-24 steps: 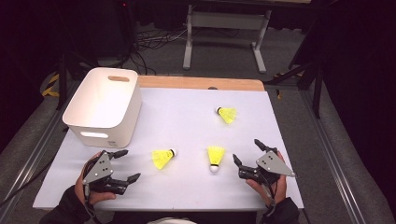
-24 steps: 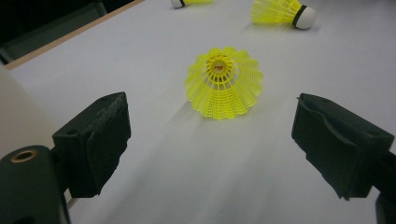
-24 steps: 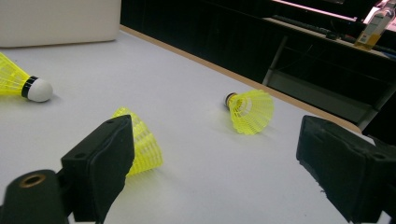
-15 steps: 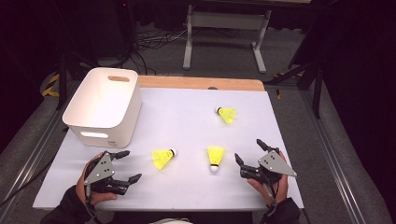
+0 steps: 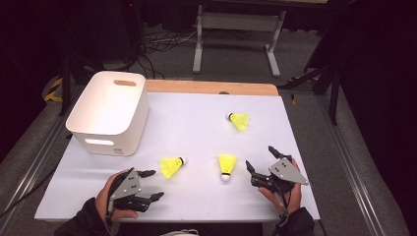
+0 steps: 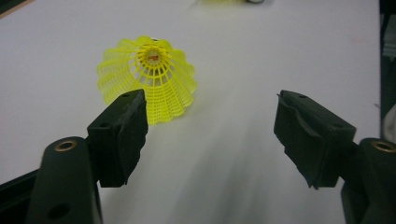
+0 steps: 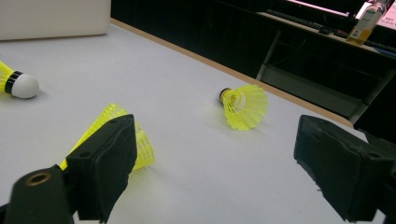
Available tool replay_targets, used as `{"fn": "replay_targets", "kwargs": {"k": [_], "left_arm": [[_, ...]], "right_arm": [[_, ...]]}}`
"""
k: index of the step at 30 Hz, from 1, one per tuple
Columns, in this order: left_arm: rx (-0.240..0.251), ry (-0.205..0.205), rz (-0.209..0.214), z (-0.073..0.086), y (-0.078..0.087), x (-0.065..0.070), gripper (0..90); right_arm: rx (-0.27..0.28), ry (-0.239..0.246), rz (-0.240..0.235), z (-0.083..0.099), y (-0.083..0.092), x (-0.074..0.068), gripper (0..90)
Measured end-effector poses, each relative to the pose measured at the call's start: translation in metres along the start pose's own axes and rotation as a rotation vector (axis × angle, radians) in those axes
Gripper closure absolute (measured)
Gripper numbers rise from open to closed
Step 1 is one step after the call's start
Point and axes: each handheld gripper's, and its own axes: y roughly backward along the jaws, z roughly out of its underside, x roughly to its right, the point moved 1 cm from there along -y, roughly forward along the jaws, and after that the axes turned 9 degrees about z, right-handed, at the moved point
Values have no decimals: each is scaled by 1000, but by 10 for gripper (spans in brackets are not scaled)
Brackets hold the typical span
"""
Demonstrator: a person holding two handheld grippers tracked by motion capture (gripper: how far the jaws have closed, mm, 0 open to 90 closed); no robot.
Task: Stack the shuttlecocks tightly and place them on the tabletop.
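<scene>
- Black left tongs [image 5: 149, 185]: jaws apart, empty, low over the white table [image 5: 196, 128], aimed past the nearest yellow shuttlecock [image 5: 171, 166]; closing off-centre would likely nudge it away.
- Right tongs [image 5: 259, 166]: spread, empty, just beside the middle shuttlecock [image 5: 226, 164]; a hard squeeze could crush its skirt.
- Far shuttlecock [image 5: 239, 120]: well apart.
- White bin [image 5: 110, 113]: back left.

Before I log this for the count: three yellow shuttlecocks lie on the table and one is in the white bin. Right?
Not quite. The high view shows all three shuttlecocks on the table; the white bin holds none that can be seen.
</scene>
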Motion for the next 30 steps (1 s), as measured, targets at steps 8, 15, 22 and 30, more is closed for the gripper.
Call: {"fn": "replay_targets", "kwargs": {"k": [8, 15, 22, 30], "left_arm": [[-58, 34, -23, -15, -30, -8, 486], [-61, 42, -98, -24, -38, -19, 767], [-36, 48, -88, -31, -34, -33, 894], [-5, 77, -153, -46, -18, -52, 896]], "right_arm": [[-9, 22, 8, 2, -2, 0, 159], [-3, 57, 25, 2, -2, 0, 160], [6, 65, 31, 1, -2, 1, 160], [0, 55, 17, 2, -4, 1, 160]]}}
